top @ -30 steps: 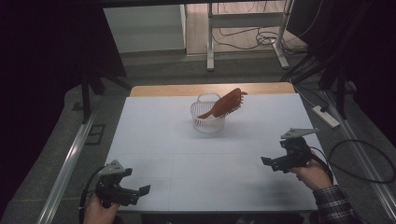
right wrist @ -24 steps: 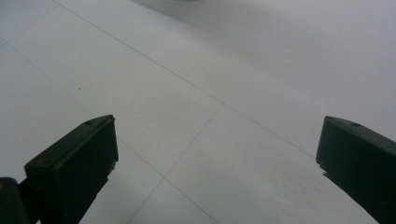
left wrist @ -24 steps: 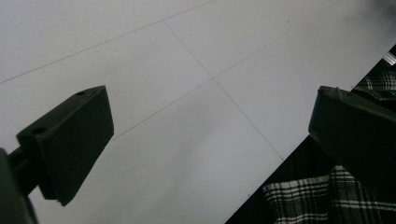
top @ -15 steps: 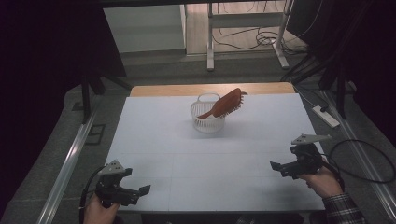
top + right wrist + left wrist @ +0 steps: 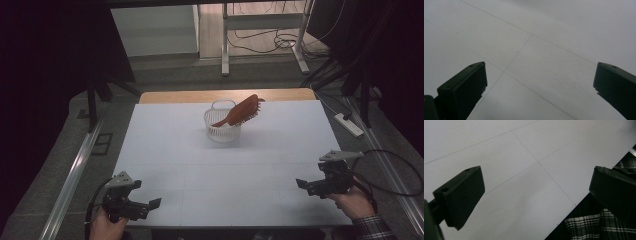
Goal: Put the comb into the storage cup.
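Both sets of jaws gaping wide, holding nothing. Hairbrush (image 5: 242, 112) leaning out of basket (image 5: 222, 128) toward 2 o'clock, probably tipping it if nudged.

A basket (image 5: 223, 127) is set at the middle of the far part of the surface (image 5: 200, 165). A hairbrush (image 5: 241, 112) is propped in it, with the handle down inside and the head leaned out over the basket's right rim. The left gripper (image 5: 153, 203) is held at the near left corner and the right gripper (image 5: 301, 184) near the near right edge, both well apart from the basket.
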`<state>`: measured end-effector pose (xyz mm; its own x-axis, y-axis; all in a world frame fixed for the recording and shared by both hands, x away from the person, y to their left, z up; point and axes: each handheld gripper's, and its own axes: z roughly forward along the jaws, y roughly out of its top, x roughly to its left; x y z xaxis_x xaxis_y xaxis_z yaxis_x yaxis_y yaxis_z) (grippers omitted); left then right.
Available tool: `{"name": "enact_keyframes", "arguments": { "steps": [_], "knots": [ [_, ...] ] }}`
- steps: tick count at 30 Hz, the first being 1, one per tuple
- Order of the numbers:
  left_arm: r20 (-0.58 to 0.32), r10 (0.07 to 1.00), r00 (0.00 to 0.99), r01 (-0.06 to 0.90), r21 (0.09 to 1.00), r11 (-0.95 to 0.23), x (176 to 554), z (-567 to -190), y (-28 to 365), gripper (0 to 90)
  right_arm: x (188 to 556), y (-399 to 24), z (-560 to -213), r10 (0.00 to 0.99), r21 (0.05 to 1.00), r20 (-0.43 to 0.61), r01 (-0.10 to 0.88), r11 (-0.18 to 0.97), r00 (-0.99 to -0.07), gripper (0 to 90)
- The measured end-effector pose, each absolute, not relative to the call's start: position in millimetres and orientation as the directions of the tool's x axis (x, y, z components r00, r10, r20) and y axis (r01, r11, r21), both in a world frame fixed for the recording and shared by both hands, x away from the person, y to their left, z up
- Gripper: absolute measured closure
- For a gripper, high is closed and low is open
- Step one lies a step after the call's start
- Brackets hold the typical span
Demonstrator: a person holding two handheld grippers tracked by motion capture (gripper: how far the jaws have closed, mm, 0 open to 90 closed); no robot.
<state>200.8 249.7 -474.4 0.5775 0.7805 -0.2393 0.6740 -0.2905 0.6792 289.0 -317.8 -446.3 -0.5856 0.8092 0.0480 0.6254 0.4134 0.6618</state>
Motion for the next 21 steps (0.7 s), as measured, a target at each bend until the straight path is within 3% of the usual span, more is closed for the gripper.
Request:
{"name": "enact_keyframes", "arguments": {
  "steps": [21],
  "knots": [
    [-0.242, 0.785, 0.571, 0.678, 0.678, -0.284, 200.8, -474.5, 250.5, 0.4, 269.8, -331.9, -451.1, 0.843, 0.639, 0.032, 0.659, 0.396, -0.537, 0.0]
  ]
}}
